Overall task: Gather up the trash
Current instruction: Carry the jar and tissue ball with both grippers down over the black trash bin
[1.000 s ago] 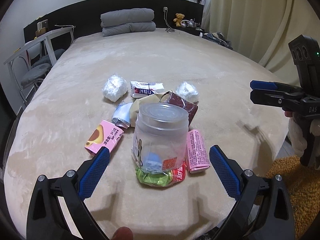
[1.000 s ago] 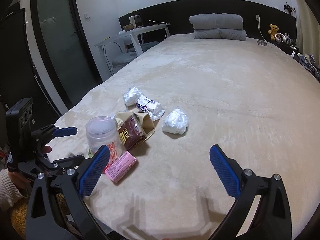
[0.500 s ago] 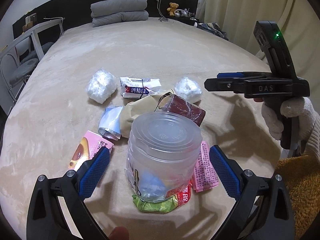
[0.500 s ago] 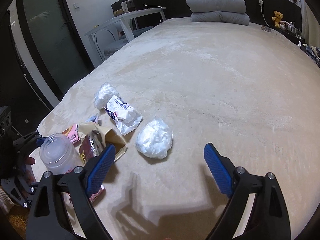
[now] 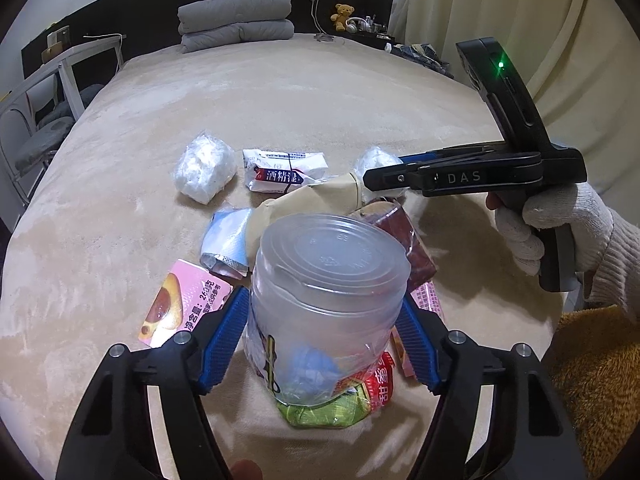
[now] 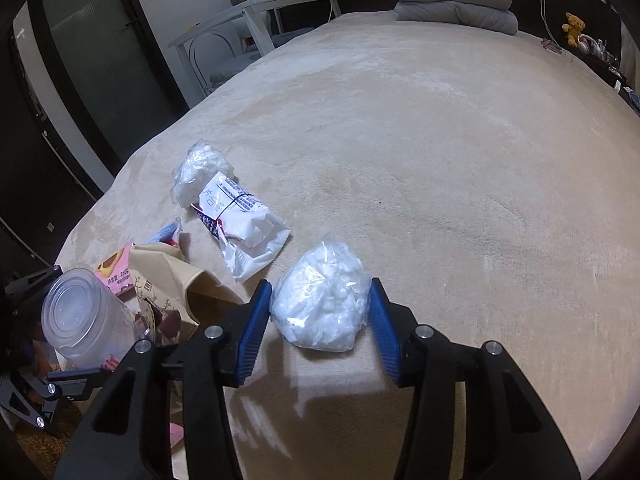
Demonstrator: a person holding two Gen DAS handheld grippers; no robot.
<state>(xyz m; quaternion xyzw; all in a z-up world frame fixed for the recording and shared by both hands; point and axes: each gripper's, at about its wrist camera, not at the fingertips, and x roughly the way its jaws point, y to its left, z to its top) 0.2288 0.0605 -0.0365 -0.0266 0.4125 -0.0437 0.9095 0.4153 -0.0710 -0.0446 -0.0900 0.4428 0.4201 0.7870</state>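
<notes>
A clear plastic jar (image 5: 326,288) with wrappers inside stands on the beige bed among trash. My left gripper (image 5: 322,340) has its blue pads against both sides of the jar. The jar also shows in the right wrist view (image 6: 84,316). My right gripper (image 6: 320,328) has its pads pressed on both sides of a white crumpled plastic bag (image 6: 322,300) lying on the bed. In the left wrist view the right gripper (image 5: 400,172) is seen side-on over that bag (image 5: 374,160).
Around the jar lie a second white bag (image 5: 204,170), a white wipes packet (image 5: 284,170), a beige paper bag (image 5: 316,200), a brown wrapper (image 5: 404,240), a pink carton (image 5: 184,308), a blue-white wrapper (image 5: 226,242) and a pink packet (image 5: 428,304). Folded grey blankets (image 5: 236,22) lie at the headboard.
My left gripper moved in and narrowed from wide open onto the jar. My right gripper swung toward the white bag, came down over it and narrowed onto its sides.
</notes>
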